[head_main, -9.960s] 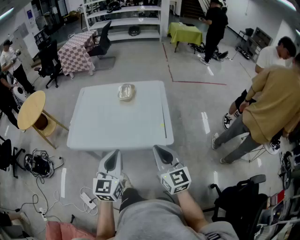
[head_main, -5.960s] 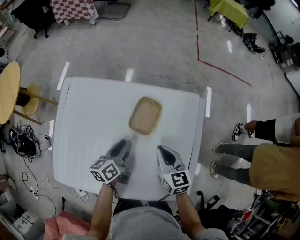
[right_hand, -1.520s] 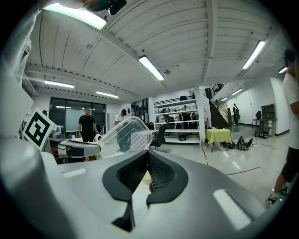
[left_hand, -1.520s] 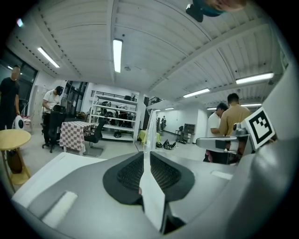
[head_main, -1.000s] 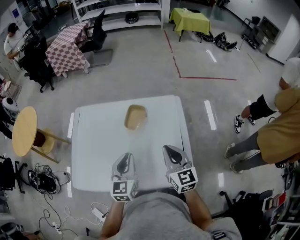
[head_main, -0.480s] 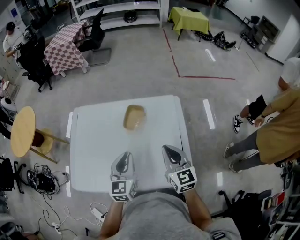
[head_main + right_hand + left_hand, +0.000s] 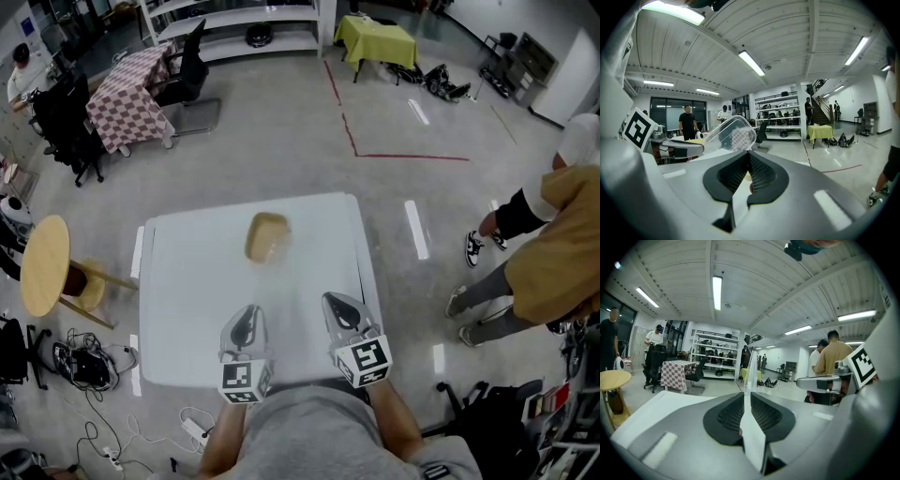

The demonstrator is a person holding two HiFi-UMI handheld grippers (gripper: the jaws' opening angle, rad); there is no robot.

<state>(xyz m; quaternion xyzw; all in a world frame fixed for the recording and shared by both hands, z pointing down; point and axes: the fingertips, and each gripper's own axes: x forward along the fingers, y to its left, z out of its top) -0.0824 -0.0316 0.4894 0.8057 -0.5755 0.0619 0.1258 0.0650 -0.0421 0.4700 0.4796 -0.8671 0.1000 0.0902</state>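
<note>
We judge the clear container (image 7: 267, 237) light, flimsy, slippery; best pinched at its rim. Left gripper (image 7: 248, 315) and right gripper (image 7: 336, 304) sit closed, empty, short of it.

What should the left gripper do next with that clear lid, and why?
Probably move it forward over the table, toward the container. The left gripper has its jaws shut on the clear lid, held upright near the table's near edge. The container sits farther across, apart from both grippers, so the lid likely needs to travel before it can be lowered.
</note>
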